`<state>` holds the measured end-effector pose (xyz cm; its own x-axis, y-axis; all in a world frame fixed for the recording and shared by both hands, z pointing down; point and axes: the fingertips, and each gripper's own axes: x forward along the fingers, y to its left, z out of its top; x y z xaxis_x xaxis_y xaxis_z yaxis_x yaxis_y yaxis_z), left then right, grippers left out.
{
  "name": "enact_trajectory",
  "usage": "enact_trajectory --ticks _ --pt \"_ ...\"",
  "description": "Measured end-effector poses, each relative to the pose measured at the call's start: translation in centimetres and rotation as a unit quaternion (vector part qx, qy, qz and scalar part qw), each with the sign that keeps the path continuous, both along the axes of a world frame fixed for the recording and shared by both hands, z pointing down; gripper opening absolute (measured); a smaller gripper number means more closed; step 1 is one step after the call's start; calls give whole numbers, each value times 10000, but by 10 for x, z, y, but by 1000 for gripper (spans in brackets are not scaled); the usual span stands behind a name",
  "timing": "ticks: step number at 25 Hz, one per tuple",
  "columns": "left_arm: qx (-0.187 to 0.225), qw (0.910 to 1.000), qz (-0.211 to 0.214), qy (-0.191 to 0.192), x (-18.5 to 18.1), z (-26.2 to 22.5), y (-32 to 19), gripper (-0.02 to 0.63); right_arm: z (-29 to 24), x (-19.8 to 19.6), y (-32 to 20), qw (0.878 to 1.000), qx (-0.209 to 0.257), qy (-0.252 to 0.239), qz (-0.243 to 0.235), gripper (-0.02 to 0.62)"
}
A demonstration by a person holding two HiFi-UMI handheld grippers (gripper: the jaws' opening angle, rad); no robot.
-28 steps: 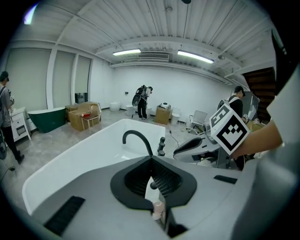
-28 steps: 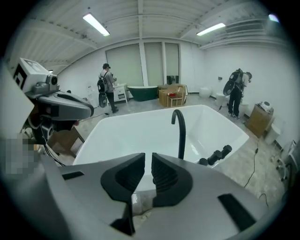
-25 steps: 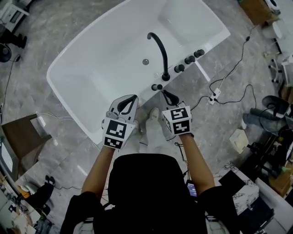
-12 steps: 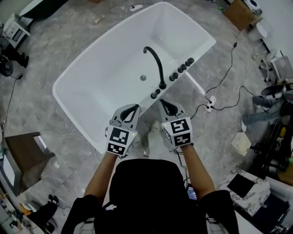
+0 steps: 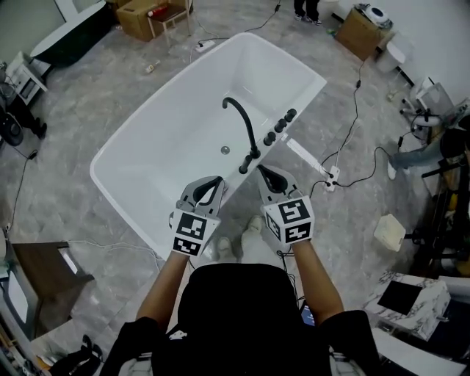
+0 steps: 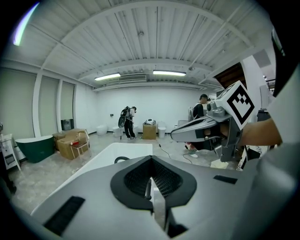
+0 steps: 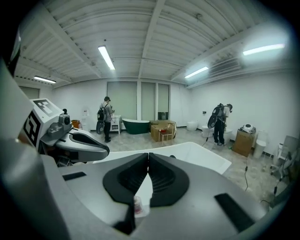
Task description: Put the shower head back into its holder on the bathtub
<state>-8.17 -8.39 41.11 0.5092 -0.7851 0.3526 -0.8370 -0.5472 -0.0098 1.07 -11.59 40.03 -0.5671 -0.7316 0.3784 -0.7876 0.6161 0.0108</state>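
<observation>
Along the bathtub (image 5: 158, 139) rim the shower head is indiscernible, while left gripper (image 5: 213, 183) and right gripper (image 5: 265, 171), closed and empty, have lifted away

floor (image 5: 81, 95): grey marbled tile
centre: white bathtub (image 5: 176, 125), set diagonally
far side: cardboard boxes (image 5: 139, 18)
right of tub: power strip (image 5: 330, 176), black cables (image 5: 358, 95)
lower left: brown side table (image 5: 44, 268)

White tub, black fittings, grey floor.
Your white bathtub (image 5: 169, 132) carries a black faucet (image 5: 248, 131); the floor (image 5: 345, 235) is grey-marbled, your marker cubes (image 5: 189, 233) black-and-white squares.
</observation>
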Motion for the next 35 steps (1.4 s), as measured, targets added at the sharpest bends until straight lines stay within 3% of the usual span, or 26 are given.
enact_trajectory --ticks 14,28,35 --pt "781 9969 -20 12 16 -77 -15 14 -83 26 -4 9961 839 -256 112 25" --pt "1131 9929 -363 10 61 -132 -4 14 -132 96 9 9923 1150 -437 107 25" --pt "1319 9905 -396 56 79 -150 14 14 -149 109 26 9896 1312 -586 64 25"
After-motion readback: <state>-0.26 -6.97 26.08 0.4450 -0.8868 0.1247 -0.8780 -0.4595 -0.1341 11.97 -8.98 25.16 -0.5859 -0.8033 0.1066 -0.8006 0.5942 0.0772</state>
